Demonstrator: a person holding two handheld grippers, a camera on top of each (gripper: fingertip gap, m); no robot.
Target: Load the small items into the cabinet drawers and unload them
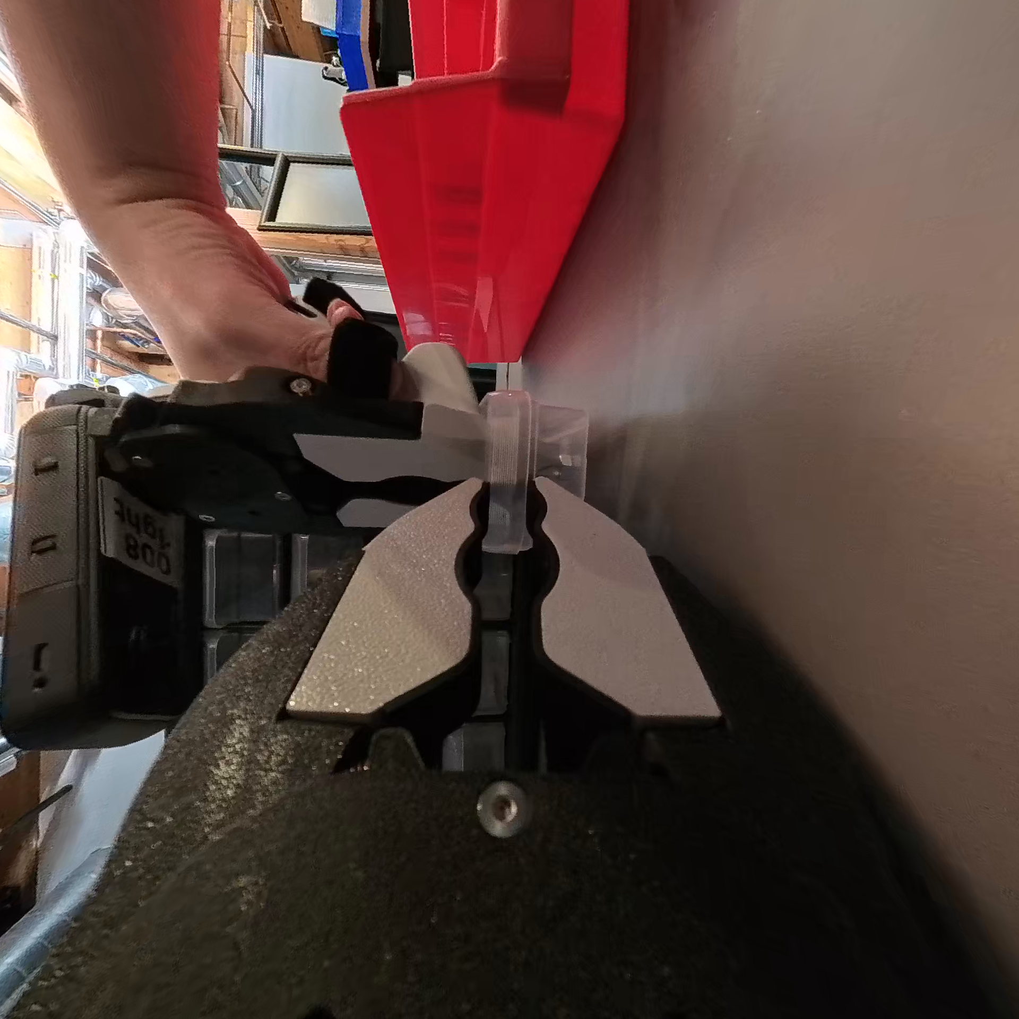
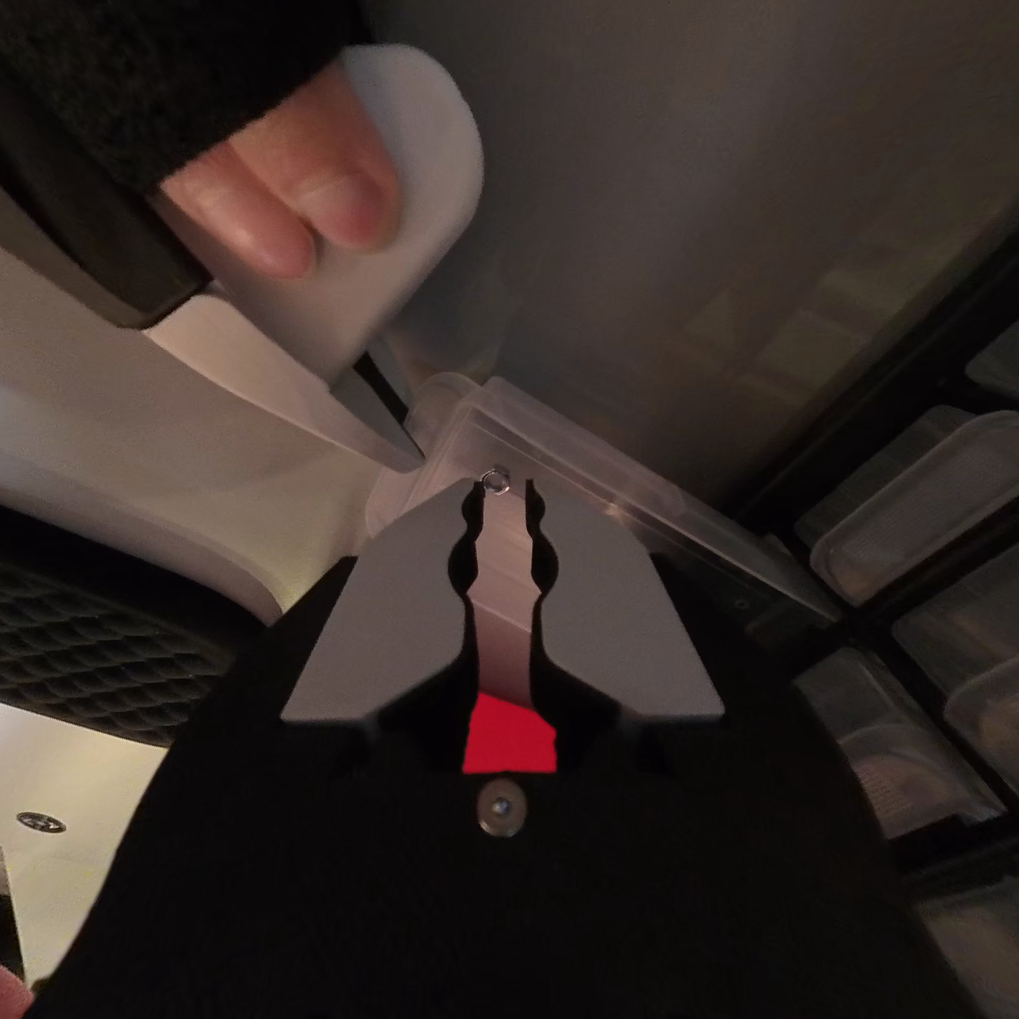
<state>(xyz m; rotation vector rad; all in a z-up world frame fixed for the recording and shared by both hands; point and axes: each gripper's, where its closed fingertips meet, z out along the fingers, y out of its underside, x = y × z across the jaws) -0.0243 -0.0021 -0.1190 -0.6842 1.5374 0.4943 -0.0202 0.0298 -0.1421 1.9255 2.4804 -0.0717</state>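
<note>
Looking along your left gripper (image 1: 508, 499), you see its two grey fingers (image 1: 397, 606) drawn in narrow on the clear plastic handle (image 1: 507, 468) of a drawer, the tips pressing it from both sides. At the far left of that view your right hand (image 1: 220, 264) holds the right gripper (image 1: 441, 441), which reaches in sideways so that its pale fingertips meet the same handle from the left. Above the handle a red bin (image 1: 474, 220) hangs against the grey cabinet side (image 1: 799, 386), which fills the right half of the view. Shelving and a framed panel (image 1: 314, 193) lie farther off behind your hand; only this view shows them.

The right wrist view gives you what the left one hides. At its upper left two of your fingertips (image 2: 287, 215) rest on the left gripper's pale body, whose dark tip touches the clear drawer (image 2: 551, 441). In the middle, your right gripper (image 2: 503, 488) has its jaws narrow but not closed; a small silver nut (image 2: 495, 481) sits at the left tip, at the drawer's lip, and you cannot tell whether it is pinched or merely resting there. A red patch (image 2: 507, 739) shows low between the fingers. To the right, rows of translucent drawers (image 2: 910, 496) sit in the dark cabinet frame (image 2: 860, 397), and what they hold is too dim to make out.
</note>
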